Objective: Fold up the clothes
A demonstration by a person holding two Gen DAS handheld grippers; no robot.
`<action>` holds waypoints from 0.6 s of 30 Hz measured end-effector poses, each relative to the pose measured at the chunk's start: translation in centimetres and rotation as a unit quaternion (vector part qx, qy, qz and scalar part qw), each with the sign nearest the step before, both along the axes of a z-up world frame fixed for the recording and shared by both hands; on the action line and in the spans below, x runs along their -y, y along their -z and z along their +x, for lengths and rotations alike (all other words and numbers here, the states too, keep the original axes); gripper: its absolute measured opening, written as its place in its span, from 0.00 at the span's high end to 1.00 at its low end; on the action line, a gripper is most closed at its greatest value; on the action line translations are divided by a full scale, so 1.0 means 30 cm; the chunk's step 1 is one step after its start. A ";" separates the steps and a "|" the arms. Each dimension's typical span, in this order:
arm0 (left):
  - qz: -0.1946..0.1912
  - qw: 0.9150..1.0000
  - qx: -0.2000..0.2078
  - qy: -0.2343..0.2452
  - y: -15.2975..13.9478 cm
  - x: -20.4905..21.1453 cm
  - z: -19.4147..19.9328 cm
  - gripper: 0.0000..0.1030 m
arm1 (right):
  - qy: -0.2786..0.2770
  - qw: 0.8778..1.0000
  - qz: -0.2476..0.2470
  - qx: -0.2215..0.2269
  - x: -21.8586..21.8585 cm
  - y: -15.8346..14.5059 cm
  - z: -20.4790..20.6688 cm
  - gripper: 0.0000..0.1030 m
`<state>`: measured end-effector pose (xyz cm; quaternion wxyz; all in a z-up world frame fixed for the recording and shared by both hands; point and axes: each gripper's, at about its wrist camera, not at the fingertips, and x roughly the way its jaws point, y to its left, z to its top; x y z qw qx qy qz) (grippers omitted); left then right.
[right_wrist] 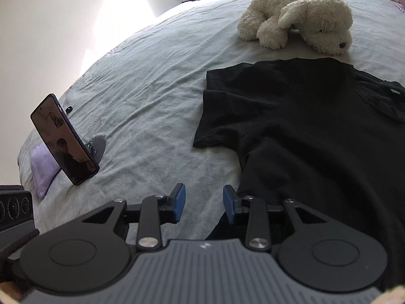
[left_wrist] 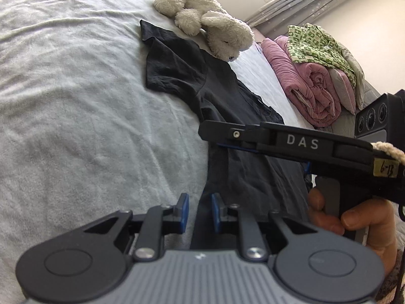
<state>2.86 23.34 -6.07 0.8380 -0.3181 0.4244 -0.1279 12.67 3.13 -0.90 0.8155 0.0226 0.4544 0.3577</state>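
Here the black T-shirt [right_wrist: 316, 131] lies spread on the bed [right_wrist: 152, 106], both tongs [left_wrist: 200, 209] [right_wrist: 204, 205] apart at its near hem; pinch both layers squarely, lift evenly.

One black T-shirt [right_wrist: 316, 131] lay spread on one pale bedsheet [right_wrist: 152, 96]. One cream plush dog [right_wrist: 298, 17] lay near the sheet's far edge, just beyond the shirt. One phone [right_wrist: 63, 139] stood propped on a stand near the sheet's left edge, with one small lilac pillow [right_wrist: 41, 169] just beside it. Two grippers were in view — the left gripper [left_wrist: 200, 211] and the right gripper [right_wrist: 204, 204] — each with two blue-padded fingers set apart. One hand [left_wrist: 354, 221] showed, gripping a handle. At the sheet's right edge sat one bundle of pink bedding [left_wrist: 311, 81], topped by one green-patterned cloth [left_wrist: 319, 43].
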 end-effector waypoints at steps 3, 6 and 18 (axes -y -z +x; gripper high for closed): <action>-0.006 1.000 -0.003 0.010 0.000 0.020 0.005 0.82 | 0.014 1.000 -0.023 0.001 0.002 0.014 -0.016 0.65; -0.001 1.000 -0.008 0.021 -0.002 0.044 0.007 0.82 | 0.022 0.999 -0.033 0.001 0.012 0.023 -0.029 0.65; 0.017 0.999 -0.033 0.033 0.009 0.051 0.037 0.81 | 0.007 0.989 -0.125 0.078 -0.026 0.098 -0.109 0.86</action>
